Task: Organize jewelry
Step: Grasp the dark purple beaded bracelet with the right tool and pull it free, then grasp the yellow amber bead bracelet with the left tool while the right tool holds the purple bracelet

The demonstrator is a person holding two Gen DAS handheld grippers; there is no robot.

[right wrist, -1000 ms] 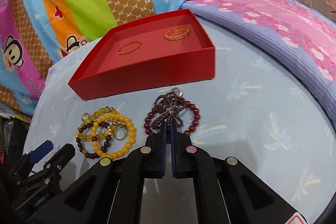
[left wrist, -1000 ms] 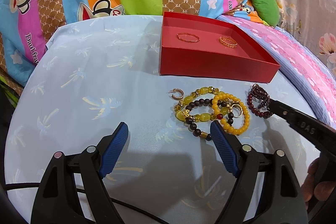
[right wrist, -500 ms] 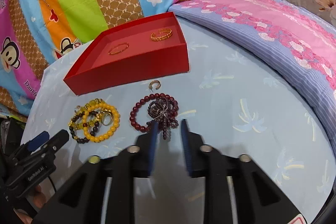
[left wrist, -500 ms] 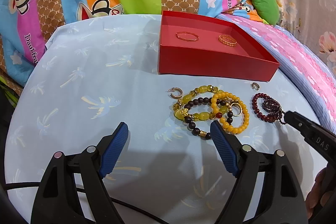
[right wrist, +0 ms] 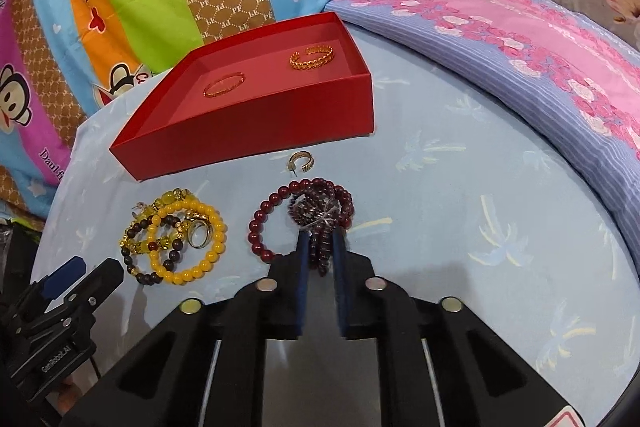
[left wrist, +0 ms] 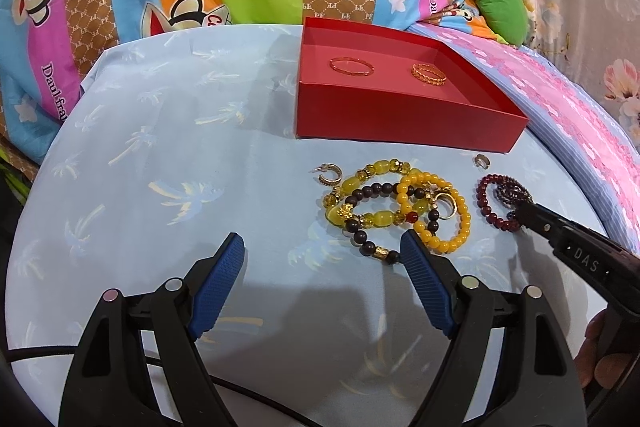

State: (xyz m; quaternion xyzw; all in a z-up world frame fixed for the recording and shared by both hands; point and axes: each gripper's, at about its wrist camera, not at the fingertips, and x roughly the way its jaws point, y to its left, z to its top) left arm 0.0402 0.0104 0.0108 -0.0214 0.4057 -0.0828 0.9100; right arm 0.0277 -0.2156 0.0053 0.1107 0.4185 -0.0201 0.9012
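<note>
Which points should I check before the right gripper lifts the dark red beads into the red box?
1. Right gripper around the dark red beads: ok, strand between the fingers, gap narrow.
2. Firm grip: cannot tell.
3. Red box open, with free floor beside the two gold bangles: ok.
4. Small hoop earring apart from the beads: ok.
5. Left gripper open, out of the path: ok.
6. Yellow bracelets separate from the beads: ok.

matt red cardboard box (right wrist: 256, 131) holds shiny gold metal rings (right wrist: 312, 57); glossy dark red beads (right wrist: 304, 215) lie on soft printed blue cloth (right wrist: 460, 207); ribbed blue pads (left wrist: 218, 283).
</note>
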